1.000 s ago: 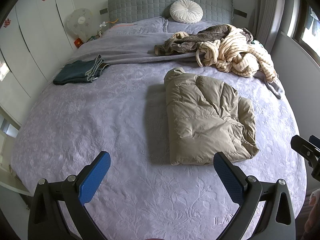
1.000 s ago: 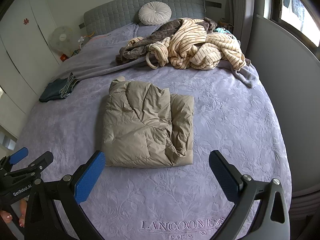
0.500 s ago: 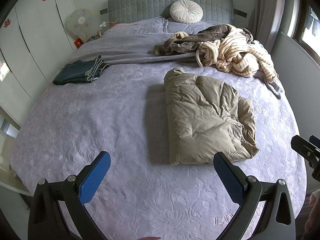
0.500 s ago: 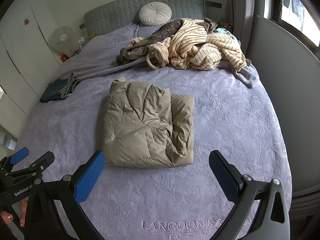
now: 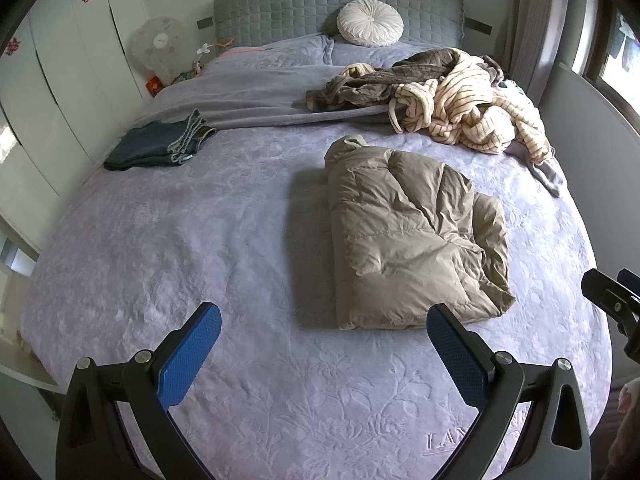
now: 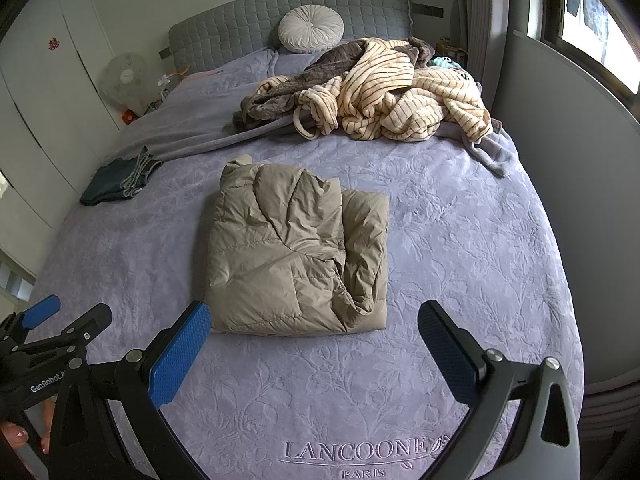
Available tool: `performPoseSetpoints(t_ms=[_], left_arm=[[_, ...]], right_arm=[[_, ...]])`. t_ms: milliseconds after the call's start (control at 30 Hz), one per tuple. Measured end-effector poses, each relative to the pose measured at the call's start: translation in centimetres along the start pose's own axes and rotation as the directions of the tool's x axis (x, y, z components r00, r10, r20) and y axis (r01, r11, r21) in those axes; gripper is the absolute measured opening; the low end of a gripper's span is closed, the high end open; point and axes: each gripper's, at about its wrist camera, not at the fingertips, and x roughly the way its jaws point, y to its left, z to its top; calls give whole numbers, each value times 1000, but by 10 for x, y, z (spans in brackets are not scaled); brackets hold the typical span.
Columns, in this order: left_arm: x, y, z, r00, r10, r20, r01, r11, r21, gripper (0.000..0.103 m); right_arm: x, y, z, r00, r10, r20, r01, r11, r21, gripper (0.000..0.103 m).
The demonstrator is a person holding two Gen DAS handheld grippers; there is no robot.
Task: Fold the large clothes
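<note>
A khaki puffer jacket (image 5: 412, 236) (image 6: 296, 252) lies folded into a rough rectangle in the middle of the lavender bedspread (image 5: 200, 240) (image 6: 460, 240). My left gripper (image 5: 324, 324) hovers open near the foot of the bed, left of and short of the jacket, holding nothing. My right gripper (image 6: 314, 322) is open too, its fingers spread just before the jacket's near edge, not touching it. The right gripper's tip shows at the right edge of the left wrist view, and the left gripper's at the lower left of the right wrist view.
A heap of striped cream and brown robes (image 5: 452, 100) (image 6: 380, 92) lies near the headboard. Folded jeans (image 5: 160, 144) (image 6: 120, 178) sit at the bed's left side. A round white cushion (image 5: 370, 28) leans on the headboard. A fan (image 5: 158, 46) stands by white wardrobes; a wall and window are on the right.
</note>
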Motion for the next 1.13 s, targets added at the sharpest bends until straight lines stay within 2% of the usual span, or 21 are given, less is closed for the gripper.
performPoseSetpoints(t_ms=[1133], left_arm=[[-1,-7,1,1000,-18,6,18,1000,9,103]], right_arm=[[-1,4,0,1000,-4,3,4,1000,5,103]])
